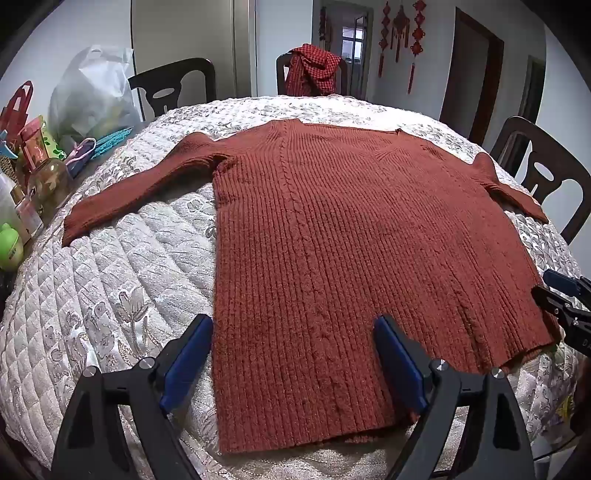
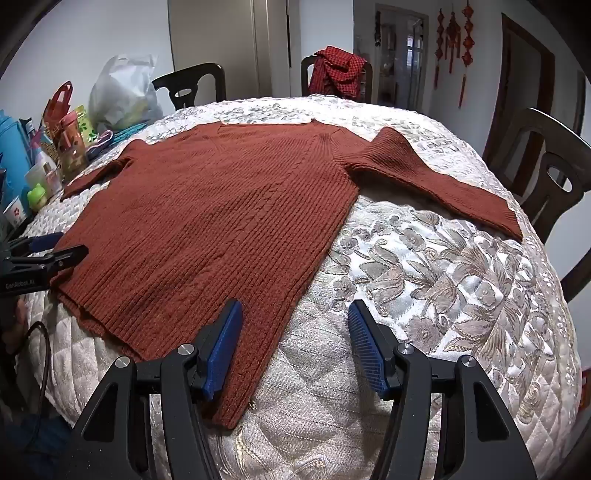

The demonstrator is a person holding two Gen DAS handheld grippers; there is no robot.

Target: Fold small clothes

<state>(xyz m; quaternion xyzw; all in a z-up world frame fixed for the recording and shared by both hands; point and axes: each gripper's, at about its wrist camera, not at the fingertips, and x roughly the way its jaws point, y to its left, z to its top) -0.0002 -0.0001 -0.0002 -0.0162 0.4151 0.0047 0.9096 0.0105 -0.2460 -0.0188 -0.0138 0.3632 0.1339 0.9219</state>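
One rust-red knitted sweater (image 1: 351, 229) with two sleeves; two grippers, the left gripper (image 1: 293, 354) and the right gripper (image 2: 295, 343), each with two blue pads; three dark chairs (image 1: 173, 86); one white plastic bag (image 1: 92, 96); one quilted cover (image 2: 424, 277); three red hanging knots (image 1: 400, 26).

A quilted, floral-patterned cream table cover (image 2: 424, 266) spreads beneath the tongs. Far ahead, a red checked cloth (image 1: 312, 68) drapes a dark wooden chair (image 1: 282, 74). Ahead-left stand a white plastic bag (image 1: 92, 96) and cluttered bottles (image 1: 40, 162).
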